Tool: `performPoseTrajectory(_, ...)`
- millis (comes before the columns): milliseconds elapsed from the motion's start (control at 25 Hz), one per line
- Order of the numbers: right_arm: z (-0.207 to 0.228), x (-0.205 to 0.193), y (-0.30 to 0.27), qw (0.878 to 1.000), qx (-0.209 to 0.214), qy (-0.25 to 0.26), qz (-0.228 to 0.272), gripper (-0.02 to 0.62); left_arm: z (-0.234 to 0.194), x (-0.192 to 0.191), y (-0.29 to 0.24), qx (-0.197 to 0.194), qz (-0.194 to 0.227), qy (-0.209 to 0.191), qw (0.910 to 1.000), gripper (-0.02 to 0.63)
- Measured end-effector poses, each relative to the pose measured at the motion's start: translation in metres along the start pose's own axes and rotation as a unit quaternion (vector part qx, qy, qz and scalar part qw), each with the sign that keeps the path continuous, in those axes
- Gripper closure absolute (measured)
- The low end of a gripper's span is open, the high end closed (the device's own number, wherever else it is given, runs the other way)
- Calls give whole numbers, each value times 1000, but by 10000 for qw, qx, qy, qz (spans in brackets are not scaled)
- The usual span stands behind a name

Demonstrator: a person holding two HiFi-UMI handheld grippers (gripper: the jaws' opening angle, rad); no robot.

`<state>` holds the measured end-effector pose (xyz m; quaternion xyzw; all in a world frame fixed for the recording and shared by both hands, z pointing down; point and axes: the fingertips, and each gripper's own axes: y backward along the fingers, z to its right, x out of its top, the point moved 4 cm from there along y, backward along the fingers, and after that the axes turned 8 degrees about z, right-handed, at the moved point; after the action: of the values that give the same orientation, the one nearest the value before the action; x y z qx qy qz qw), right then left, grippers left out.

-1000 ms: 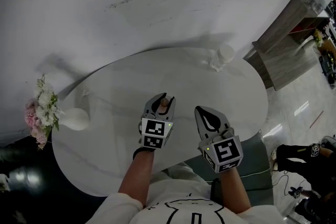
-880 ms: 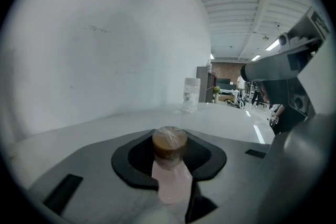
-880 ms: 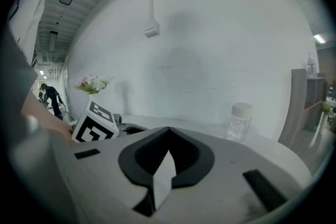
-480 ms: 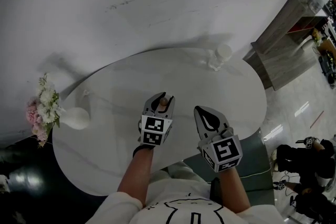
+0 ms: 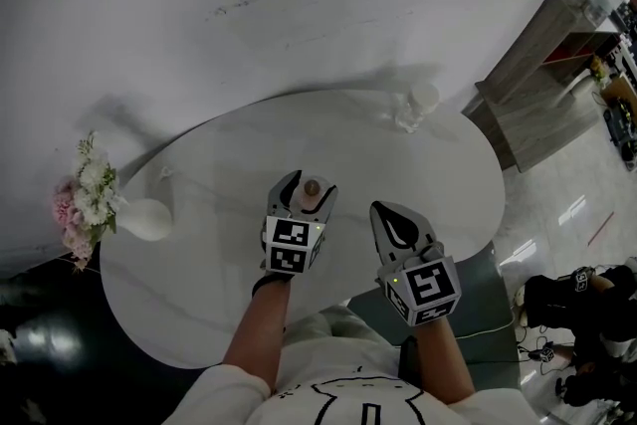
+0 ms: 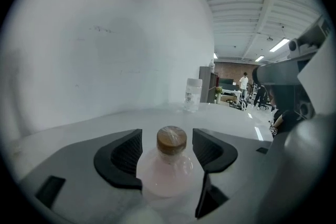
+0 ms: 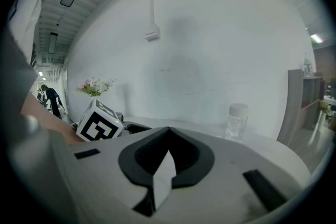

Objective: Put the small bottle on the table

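Small bottle (image 6: 170,165) stands on the white surface (image 5: 199,274) between the fingers of the left gripper (image 5: 309,186), which have just opened wide and let go, so next it should back away without bumping it, while the right gripper (image 5: 400,222) fingers are closed and empty.

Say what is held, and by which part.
Nothing. The left tool's jaws have just opened; the small bottle stands between them, ungripped. The right tool is shut, empty.

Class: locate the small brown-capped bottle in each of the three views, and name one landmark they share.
Head view: small bottle in the middle of the table, between the left gripper's jaws, which have just been opening.
Left gripper view: lower centre.
Right gripper view: not in it.
Shared landmark: white-lidded jar at the table's far edge.
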<state>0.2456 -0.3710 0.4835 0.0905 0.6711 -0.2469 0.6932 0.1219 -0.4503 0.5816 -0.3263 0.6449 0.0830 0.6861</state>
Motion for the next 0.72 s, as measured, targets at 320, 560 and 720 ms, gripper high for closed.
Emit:
performPoseTrajectory(320, -11, 7, 9, 9999, -87, 1, 124, 601, -2, 12, 22, 7, 194, 14, 9998, 299)
performPoseTrajectory(560, -33, 16, 24, 9997, -140, 107, 192, 601, -7, 24, 54, 69, 455, 105, 9989, 299)
performPoseTrajectory(720, -47, 23, 37, 9991, -248, 165, 295, 601, -12, 33, 80, 110, 644, 69, 9978, 299)
